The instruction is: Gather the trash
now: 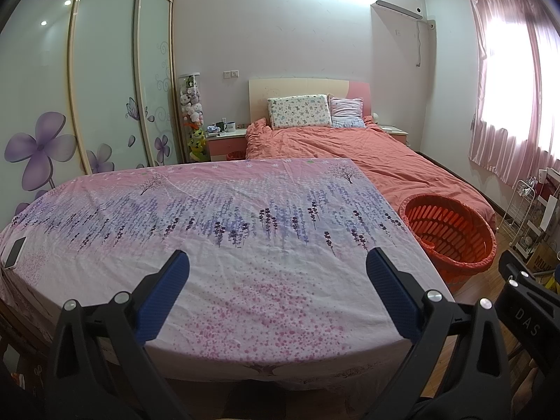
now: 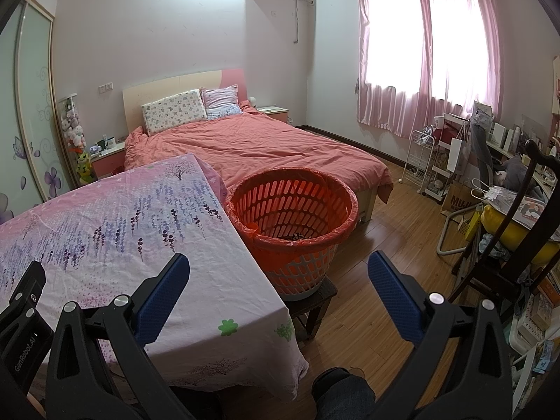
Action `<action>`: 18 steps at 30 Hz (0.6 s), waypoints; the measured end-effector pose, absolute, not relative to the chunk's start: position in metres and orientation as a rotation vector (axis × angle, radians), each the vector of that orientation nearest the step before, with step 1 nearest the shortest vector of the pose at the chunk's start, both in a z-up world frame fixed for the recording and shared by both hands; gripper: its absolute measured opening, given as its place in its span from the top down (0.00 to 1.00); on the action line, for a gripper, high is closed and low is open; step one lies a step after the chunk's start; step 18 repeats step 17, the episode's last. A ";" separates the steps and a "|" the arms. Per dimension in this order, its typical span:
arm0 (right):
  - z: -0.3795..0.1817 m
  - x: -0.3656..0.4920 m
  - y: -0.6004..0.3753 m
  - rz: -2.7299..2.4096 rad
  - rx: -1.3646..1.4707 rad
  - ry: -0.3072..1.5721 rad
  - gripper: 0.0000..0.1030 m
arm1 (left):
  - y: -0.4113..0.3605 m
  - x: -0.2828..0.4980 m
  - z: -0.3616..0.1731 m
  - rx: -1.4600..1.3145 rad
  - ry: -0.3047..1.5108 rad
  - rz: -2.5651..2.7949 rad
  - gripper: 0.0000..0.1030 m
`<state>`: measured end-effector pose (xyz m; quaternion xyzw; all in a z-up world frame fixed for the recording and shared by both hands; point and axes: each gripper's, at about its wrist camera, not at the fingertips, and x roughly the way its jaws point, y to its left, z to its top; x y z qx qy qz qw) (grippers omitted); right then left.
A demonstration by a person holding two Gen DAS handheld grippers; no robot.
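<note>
left gripper (image 1: 278,262): jaws wide apart, empty | right gripper (image 2: 278,266): jaws wide apart, empty

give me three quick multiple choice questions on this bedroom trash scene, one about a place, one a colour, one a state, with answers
1. Where does the round orange slatted plastic basket stand?
A. on the bed
B. on a low dark wooden stool beside the table's right edge
C. under the window

2. What colour are the window curtains?
A. pink
B. green
C. grey

3. How are the left gripper and right gripper?
A. both shut
B. both open and empty
C. left holding the phone

Answers: 1 B, the right wrist view shows the stool under it, next to the cloth-covered table. 2 A, pink fabric over the bright window. 3 B, blue pads spread wide with nothing between.
</note>
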<state>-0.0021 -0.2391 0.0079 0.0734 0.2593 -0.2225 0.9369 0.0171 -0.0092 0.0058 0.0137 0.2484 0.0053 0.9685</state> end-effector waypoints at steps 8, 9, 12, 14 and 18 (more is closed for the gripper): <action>0.008 -0.002 -0.239 -0.455 0.150 0.531 0.02 | -0.010 0.016 0.004 0.027 0.503 0.010 0.04; 0.008 -0.002 -0.239 -0.455 0.150 0.530 0.02 | -0.009 0.017 0.004 0.028 0.503 0.011 0.04; 0.008 -0.002 -0.239 -0.454 0.149 0.530 0.02 | -0.009 0.016 0.003 0.026 0.506 0.009 0.04; 0.007 -0.002 -0.239 -0.454 0.148 0.530 0.02 | -0.010 0.015 0.000 0.024 0.510 0.009 0.04; 0.002 -0.003 -0.238 -0.453 0.147 0.532 0.02 | -0.009 0.015 -0.002 0.021 0.515 0.008 0.04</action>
